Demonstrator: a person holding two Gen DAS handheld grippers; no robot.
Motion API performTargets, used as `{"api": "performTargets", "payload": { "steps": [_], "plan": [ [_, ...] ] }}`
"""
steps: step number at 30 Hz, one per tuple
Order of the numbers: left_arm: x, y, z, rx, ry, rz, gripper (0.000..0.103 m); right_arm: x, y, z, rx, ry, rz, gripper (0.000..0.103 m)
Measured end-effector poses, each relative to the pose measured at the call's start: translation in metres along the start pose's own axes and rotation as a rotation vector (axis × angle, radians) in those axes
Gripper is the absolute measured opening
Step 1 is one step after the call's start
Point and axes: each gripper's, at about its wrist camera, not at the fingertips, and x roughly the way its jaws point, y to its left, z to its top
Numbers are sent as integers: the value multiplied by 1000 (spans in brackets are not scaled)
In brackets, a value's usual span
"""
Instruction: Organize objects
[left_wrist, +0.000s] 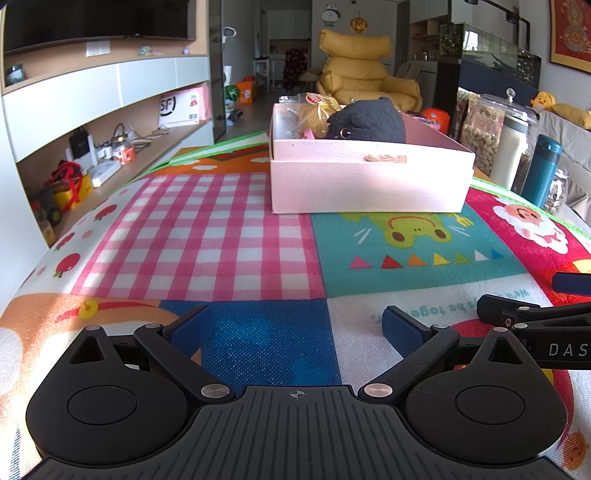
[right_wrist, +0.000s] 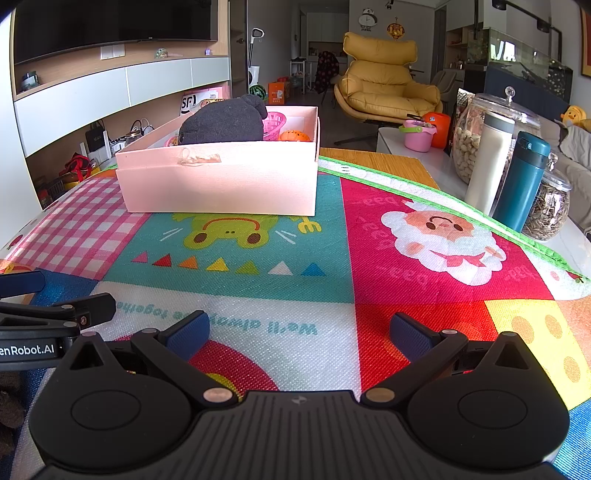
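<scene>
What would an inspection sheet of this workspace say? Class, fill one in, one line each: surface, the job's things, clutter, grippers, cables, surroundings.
Surface: colourful patchwork mat over a table; no loose item on the mat near the grippers.
Job's things: pink box stands on the mat, holding a dark plush toy, a pink basket and an orange toy.
Clutter: white bottle, teal bottle and glass jars beside the mat.
Grippers: left gripper and right gripper, jaws open, nothing held.
Cables: some on the wall shelf.
Surroundings: yellow armchair, wall clock.
</scene>
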Motion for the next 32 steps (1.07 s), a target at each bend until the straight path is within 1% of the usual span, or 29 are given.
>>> {"api": "performTargets", "payload": {
  "steps": [32],
  "plan": [
    [0,-2,-2,2,-1,3,101,0,0,0,0,0,0,103]
  ]
}}
